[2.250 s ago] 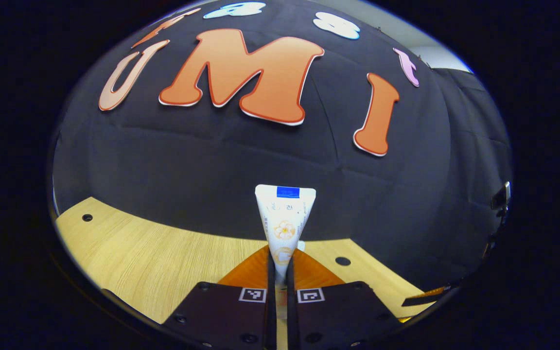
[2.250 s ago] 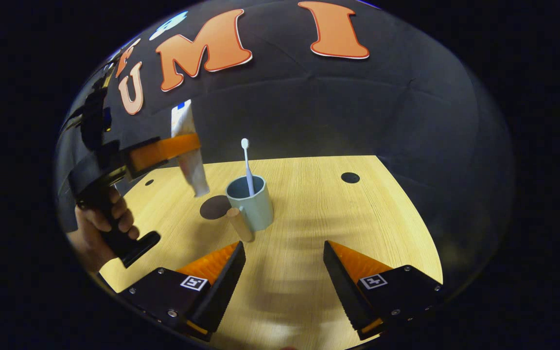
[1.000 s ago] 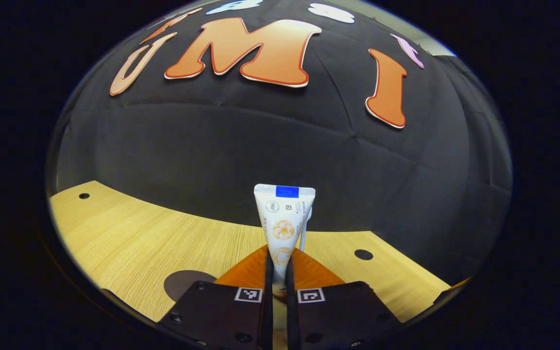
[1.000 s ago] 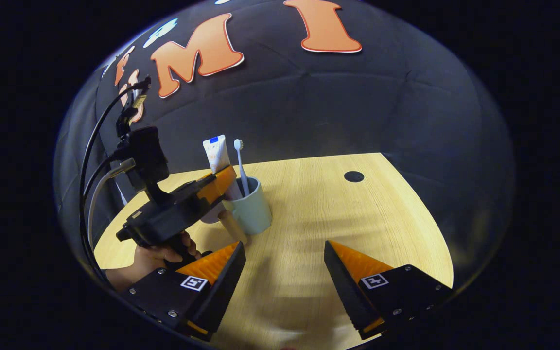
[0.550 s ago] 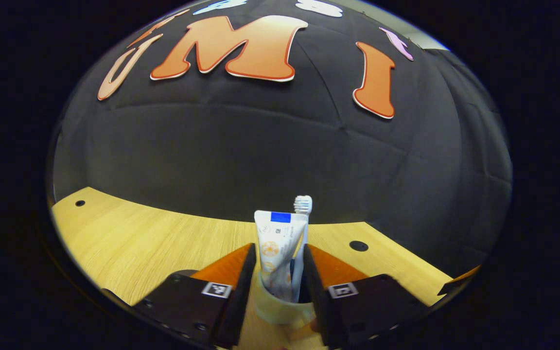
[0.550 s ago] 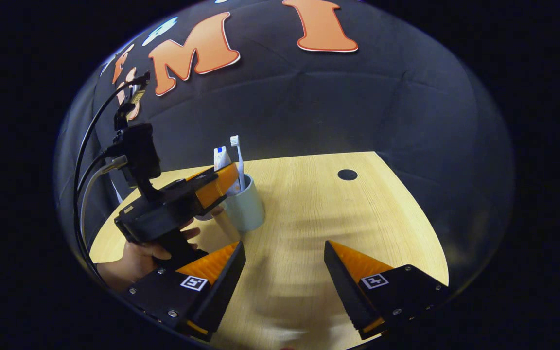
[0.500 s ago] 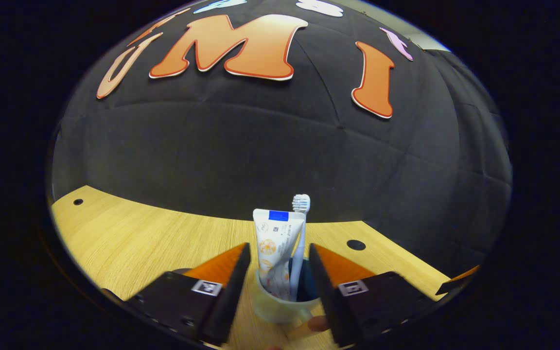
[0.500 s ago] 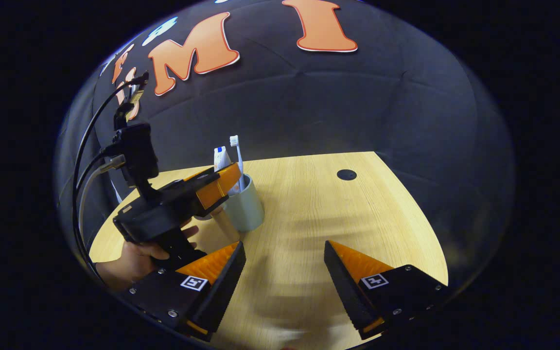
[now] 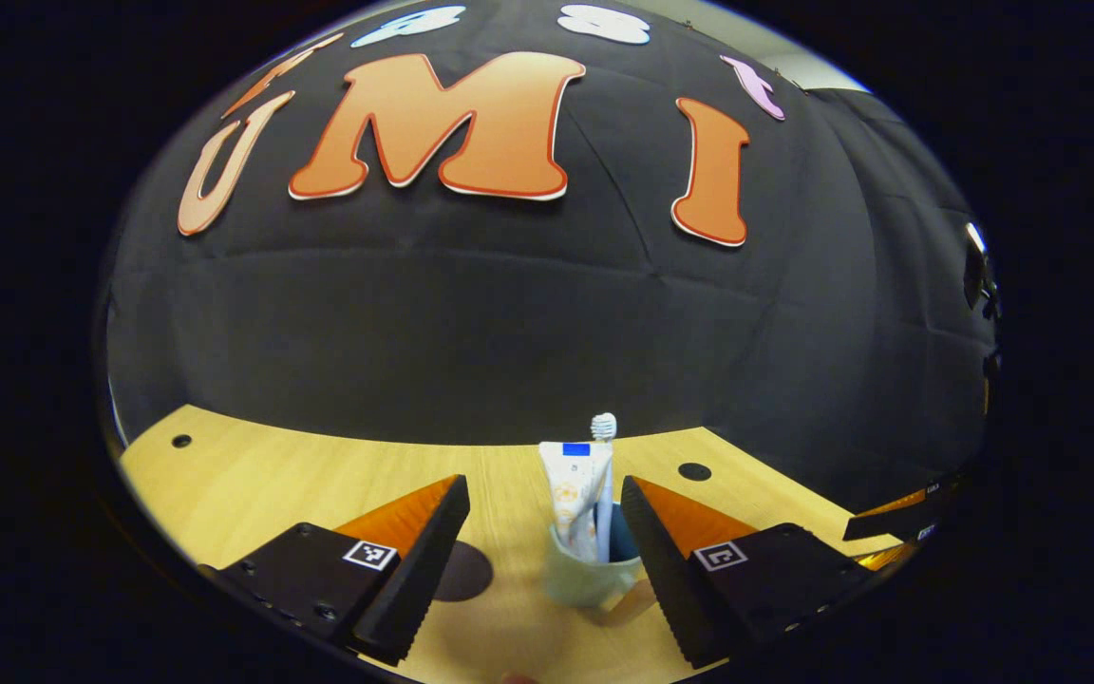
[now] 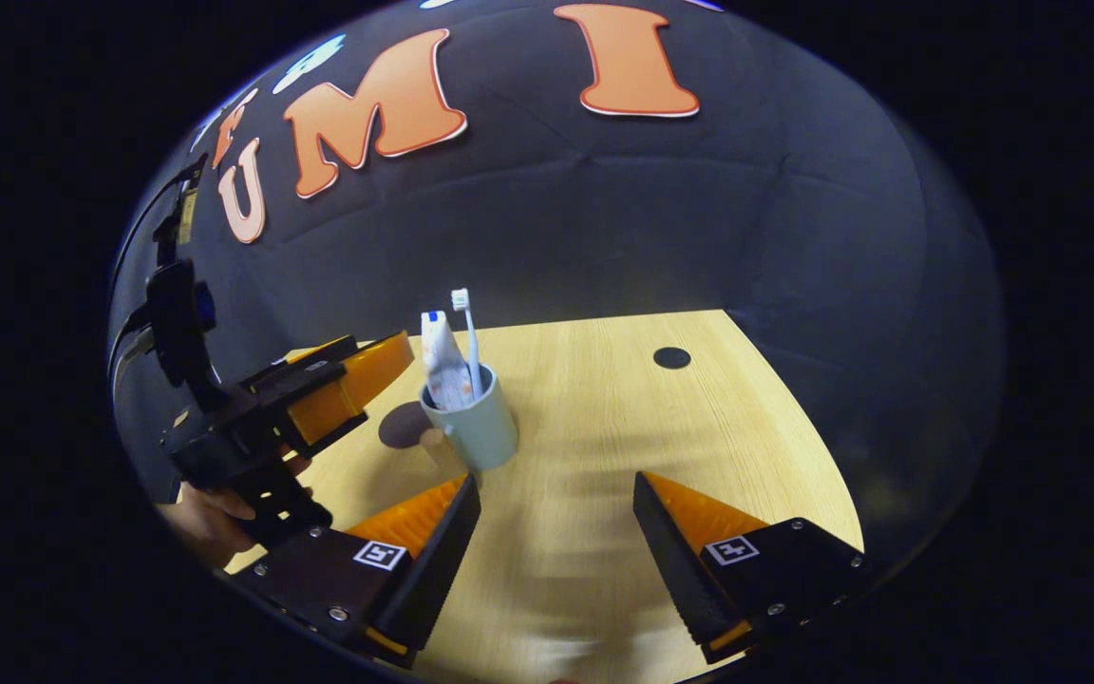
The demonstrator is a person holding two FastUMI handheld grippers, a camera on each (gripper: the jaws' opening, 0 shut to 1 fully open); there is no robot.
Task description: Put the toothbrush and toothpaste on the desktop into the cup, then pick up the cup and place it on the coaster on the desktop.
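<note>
Two upright items, toothpaste [image 10: 440, 359] and toothbrush [image 10: 467, 342], in pale cup [image 10: 471, 427]; both grippers' fingers wide apart.

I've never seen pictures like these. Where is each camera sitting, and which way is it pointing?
Left gripper view: rides on the left gripper, looking forward over the desk at the cup, which stands between its open fingers.
Right gripper view: rides on the right gripper, farther back, facing the cup; it also catches the left gripper and the hand holding it.
Shared: cup, toothbrush, toothpaste, dark round coaster, desk.
</note>
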